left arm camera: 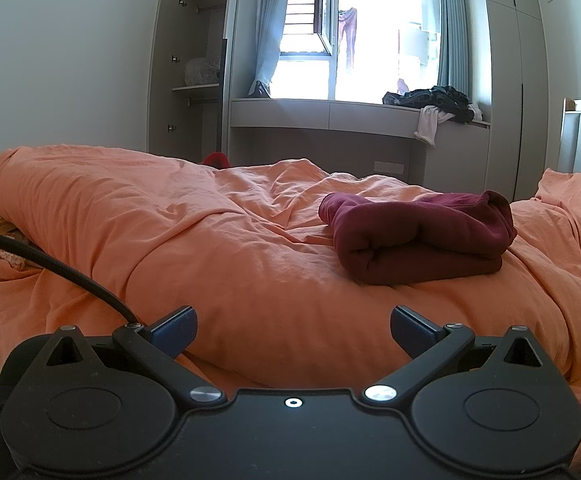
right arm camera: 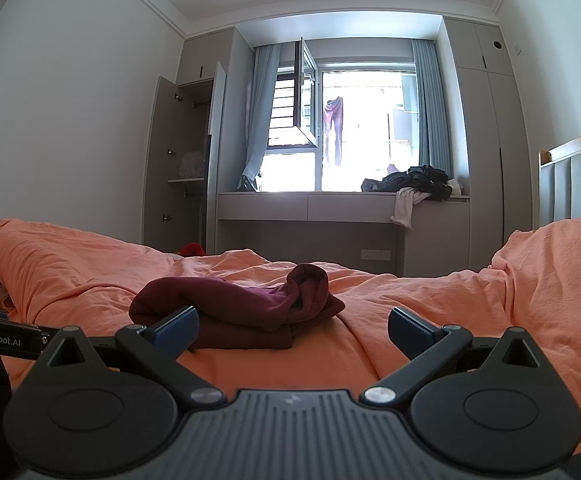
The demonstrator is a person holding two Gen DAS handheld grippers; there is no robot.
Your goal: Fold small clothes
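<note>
Both my left tool (left arm camera: 293, 330) and right tool (right arm camera: 293, 330) gape wide, holding nothing. Just beyond, the maroon garment (left arm camera: 414, 232) lies folded on the rumpled orange duvet (left arm camera: 210, 240); its loose top layer could slump open, since that soft bedding gives unevenly underneath.
</note>
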